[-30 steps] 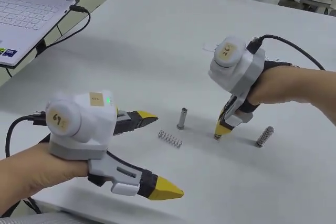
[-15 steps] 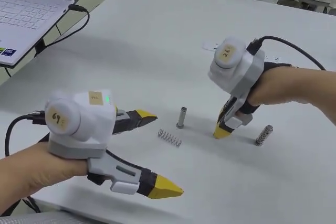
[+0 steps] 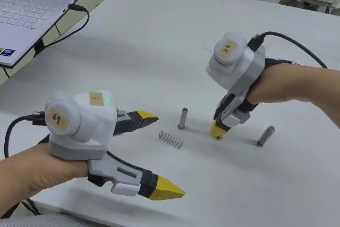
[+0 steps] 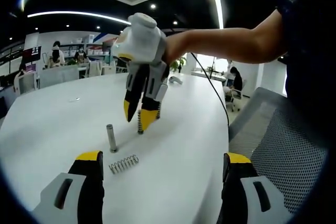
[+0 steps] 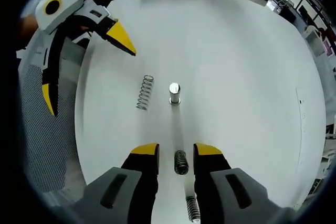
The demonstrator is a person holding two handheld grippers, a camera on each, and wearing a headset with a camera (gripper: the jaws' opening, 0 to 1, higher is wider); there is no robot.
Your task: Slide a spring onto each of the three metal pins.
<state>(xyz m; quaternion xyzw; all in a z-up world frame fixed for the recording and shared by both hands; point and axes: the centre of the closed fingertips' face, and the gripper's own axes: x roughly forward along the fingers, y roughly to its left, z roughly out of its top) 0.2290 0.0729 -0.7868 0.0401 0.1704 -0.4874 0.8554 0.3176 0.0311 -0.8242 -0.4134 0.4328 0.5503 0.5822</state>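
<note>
White table [image 3: 159,35] holds a spring [image 5: 181,162] standing between the right gripper [image 5: 177,149]'s fingers [image 5: 147,156].

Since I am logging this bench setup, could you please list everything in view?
Table: one, white, under everything.
Laptop: one, white, far left corner.
Cable: one, black, at the laptop.
Pin: one, grey metal, upright mid-table.
Springs: three, grey metal: loose spring beside the pin, upright spring right of it, far spring further right.
Left gripper: one, white with yellow tips, open, near edge.
Right gripper: one, white with yellow tips, jaws astride the upright spring.
</note>
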